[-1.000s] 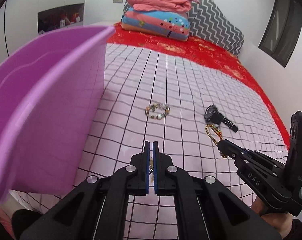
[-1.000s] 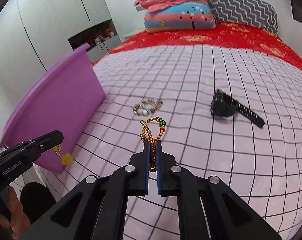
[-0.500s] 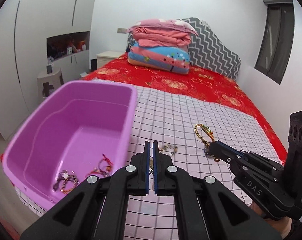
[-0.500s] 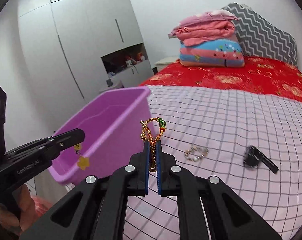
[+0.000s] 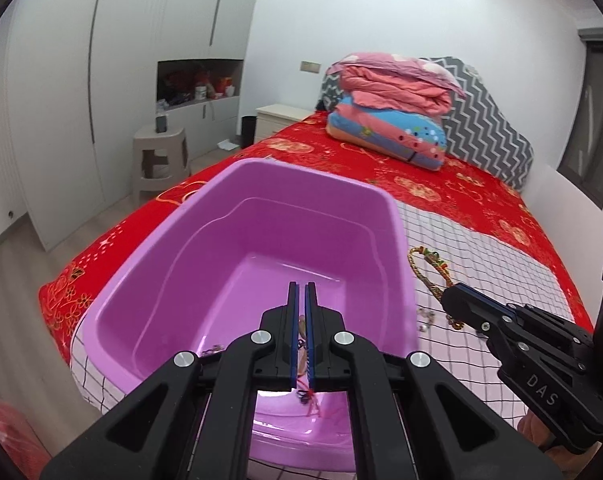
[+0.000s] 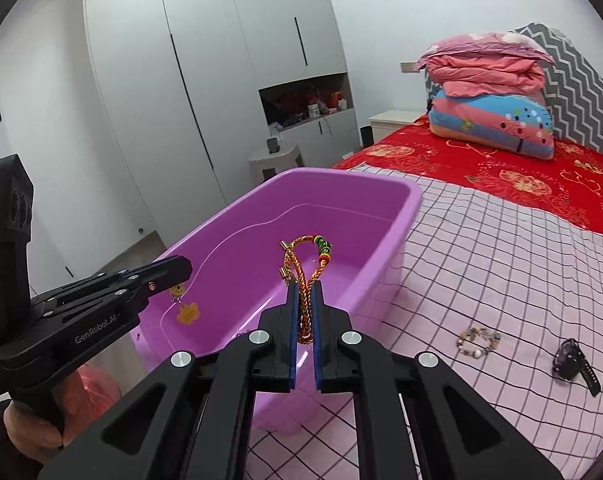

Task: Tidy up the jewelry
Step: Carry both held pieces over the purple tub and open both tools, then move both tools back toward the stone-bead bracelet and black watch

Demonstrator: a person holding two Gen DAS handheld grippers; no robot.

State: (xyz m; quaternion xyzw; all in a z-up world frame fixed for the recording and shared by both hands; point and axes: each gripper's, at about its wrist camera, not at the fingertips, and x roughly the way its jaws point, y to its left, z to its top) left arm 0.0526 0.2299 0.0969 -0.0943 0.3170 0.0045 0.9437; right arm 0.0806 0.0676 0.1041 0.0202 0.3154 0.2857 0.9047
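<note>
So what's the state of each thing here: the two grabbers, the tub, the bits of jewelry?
Left gripper: jaws shut on a charm, hanging over the tub.
Right gripper: jaws shut on a braided bracelet, held up beside the tub.
Purple tub: upright on the bed, open, a few pieces inside.
Beaded bracelet: lying loose on the checked sheet.
Black watch: lying loose on the sheet.

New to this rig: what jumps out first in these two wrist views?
The big purple plastic tub at the near edge of the bed, both grippers poised at it. The right hand-held gripper is shut on a braided gold bracelet with green beads, held at the tub's rim. The left hand-held gripper hangs a yellow flower charm over the tub's interior.
</note>
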